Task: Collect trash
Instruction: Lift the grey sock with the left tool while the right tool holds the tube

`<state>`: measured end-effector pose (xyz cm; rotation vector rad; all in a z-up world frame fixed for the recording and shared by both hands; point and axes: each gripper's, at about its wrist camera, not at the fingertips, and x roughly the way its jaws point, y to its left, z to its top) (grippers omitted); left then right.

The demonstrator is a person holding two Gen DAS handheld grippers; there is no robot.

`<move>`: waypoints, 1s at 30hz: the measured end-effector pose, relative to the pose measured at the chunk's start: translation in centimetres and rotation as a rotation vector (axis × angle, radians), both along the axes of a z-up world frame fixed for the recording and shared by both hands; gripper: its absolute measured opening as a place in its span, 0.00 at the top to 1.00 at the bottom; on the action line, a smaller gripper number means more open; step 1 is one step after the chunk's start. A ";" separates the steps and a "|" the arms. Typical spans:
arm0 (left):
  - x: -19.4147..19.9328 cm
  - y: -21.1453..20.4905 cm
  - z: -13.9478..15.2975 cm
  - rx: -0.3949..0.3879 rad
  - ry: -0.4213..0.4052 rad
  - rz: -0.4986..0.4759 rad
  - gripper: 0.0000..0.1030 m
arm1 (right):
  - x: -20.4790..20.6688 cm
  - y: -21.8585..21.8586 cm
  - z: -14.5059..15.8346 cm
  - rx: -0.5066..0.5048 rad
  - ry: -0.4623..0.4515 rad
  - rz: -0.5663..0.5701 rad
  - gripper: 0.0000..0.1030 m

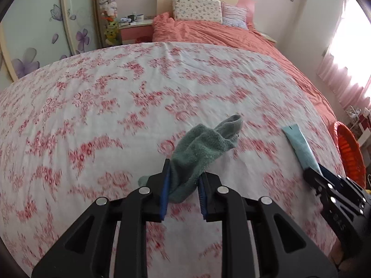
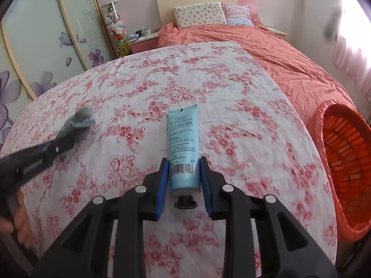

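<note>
Trash on the floral bedspread [image 2: 208, 74] comes to two pieces, with the orange basket [image 2: 343, 162] waiting at the bed's right edge. Left tongs [image 1: 183, 185] are clamped on the green sock [image 1: 204, 146]; right tongs [image 2: 184, 178] pinch the blue tube [image 2: 183, 139] near its cap. Pickup looks done, so I judge carrying both over the basket comes next.

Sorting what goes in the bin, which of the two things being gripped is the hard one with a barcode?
The light blue tube, held by the right gripper. It has a barcode and black cap; the left gripper holds a soft green sock.
</note>
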<state>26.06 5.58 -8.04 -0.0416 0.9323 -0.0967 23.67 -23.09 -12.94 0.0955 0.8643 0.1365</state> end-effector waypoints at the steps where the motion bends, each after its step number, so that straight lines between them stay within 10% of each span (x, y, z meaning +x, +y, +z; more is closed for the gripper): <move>1: -0.3 -0.2 0.0 0.002 -0.001 -0.009 0.70 | -0.1 -0.1 0.0 0.002 0.000 -0.004 0.73; 6: 0.2 -0.6 -0.2 0.035 -0.008 -0.020 0.51 | -0.3 0.0 -0.1 -0.003 0.001 -0.016 0.72; 30: -0.7 -1.3 -1.2 0.078 -0.054 -0.053 0.50 | 0.8 0.2 -0.1 0.004 0.004 -0.029 0.70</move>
